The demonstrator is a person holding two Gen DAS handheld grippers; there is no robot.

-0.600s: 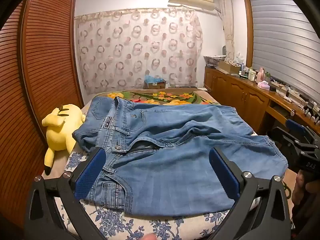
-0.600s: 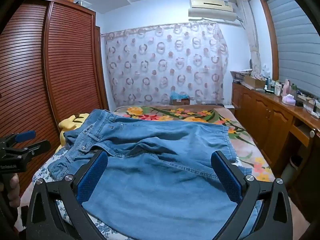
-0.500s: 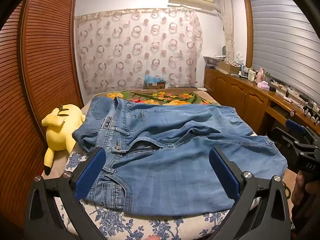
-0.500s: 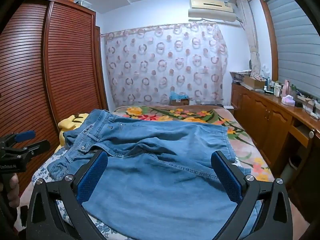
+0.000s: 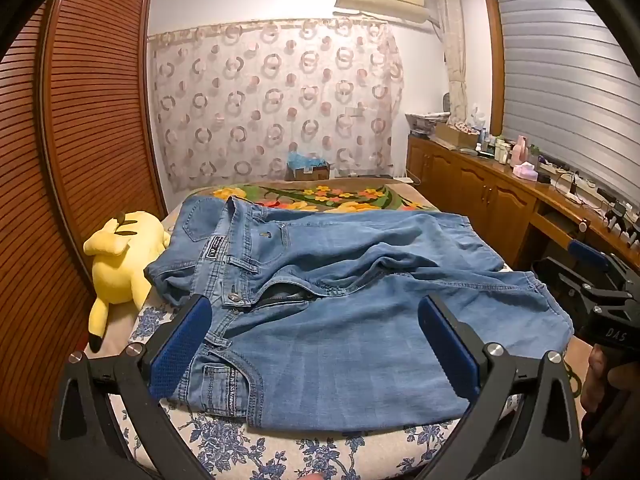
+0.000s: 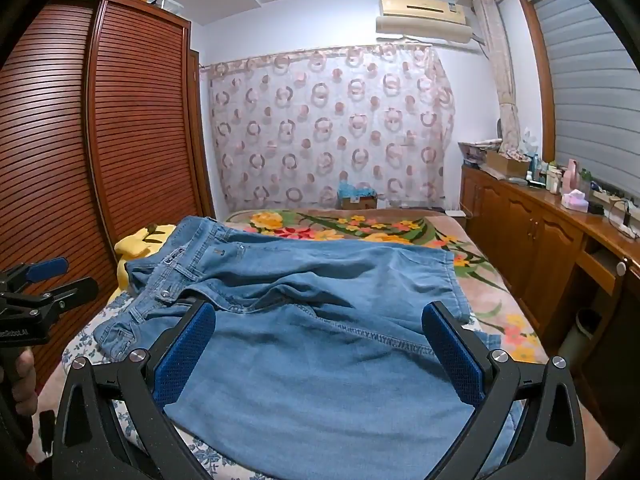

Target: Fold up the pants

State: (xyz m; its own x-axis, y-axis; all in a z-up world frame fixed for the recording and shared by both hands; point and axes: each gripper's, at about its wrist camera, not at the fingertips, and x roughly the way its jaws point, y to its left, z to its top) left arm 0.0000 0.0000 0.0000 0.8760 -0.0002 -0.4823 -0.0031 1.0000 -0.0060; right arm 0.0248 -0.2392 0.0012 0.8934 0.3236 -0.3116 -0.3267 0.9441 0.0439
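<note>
Light blue jeans [image 5: 340, 320] lie spread across the bed, waistband to the left, legs running right; they also show in the right wrist view [image 6: 320, 340]. My left gripper [image 5: 314, 344] is open and empty, hovering over the near edge by the waistband and front pocket. My right gripper [image 6: 318, 352] is open and empty over the near leg. Each gripper shows in the other's view, the right one [image 5: 600, 304] at the right edge, the left one [image 6: 36, 292] at the left edge.
A yellow plush toy [image 5: 120, 264] lies at the bed's left side beside the wooden wardrobe [image 5: 72, 160]. A flowered blanket [image 5: 320, 196] covers the far bed. A wooden cabinet counter [image 5: 500, 200] with bottles runs along the right wall.
</note>
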